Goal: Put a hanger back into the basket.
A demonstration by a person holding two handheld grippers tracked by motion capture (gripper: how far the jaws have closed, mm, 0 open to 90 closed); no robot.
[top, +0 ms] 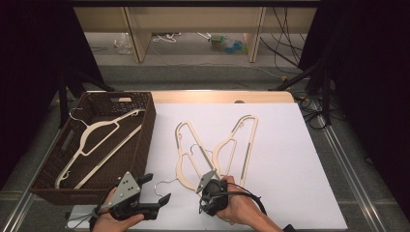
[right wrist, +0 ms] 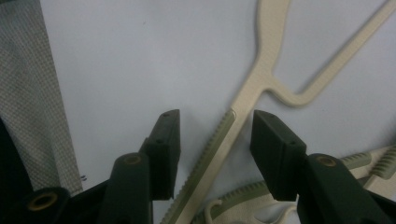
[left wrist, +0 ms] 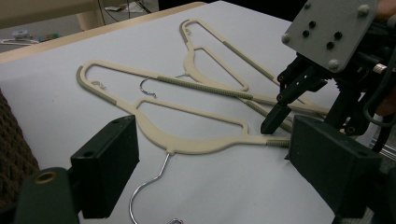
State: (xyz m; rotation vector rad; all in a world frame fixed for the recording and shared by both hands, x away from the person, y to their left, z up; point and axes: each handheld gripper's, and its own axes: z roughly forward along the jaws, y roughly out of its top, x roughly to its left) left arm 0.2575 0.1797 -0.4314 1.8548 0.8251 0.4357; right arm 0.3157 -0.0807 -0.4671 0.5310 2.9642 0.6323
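Beside crossed hangers (top: 212, 150) — wicker basket (top: 145, 125).

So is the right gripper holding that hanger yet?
Not yet. The right gripper has its jaws either side of the hanger's ribbed arm, with gaps showing. The left gripper is open, holding nothing.

On inspection I note my left claw (top: 155, 189) has blocky black jaws on a black body, brass-coloured pivot bushings, and a grey three-cornered plate carrying pale screws. My right claw (top: 207, 180) matches, with a black cable looping behind. Forearms unsleeved.
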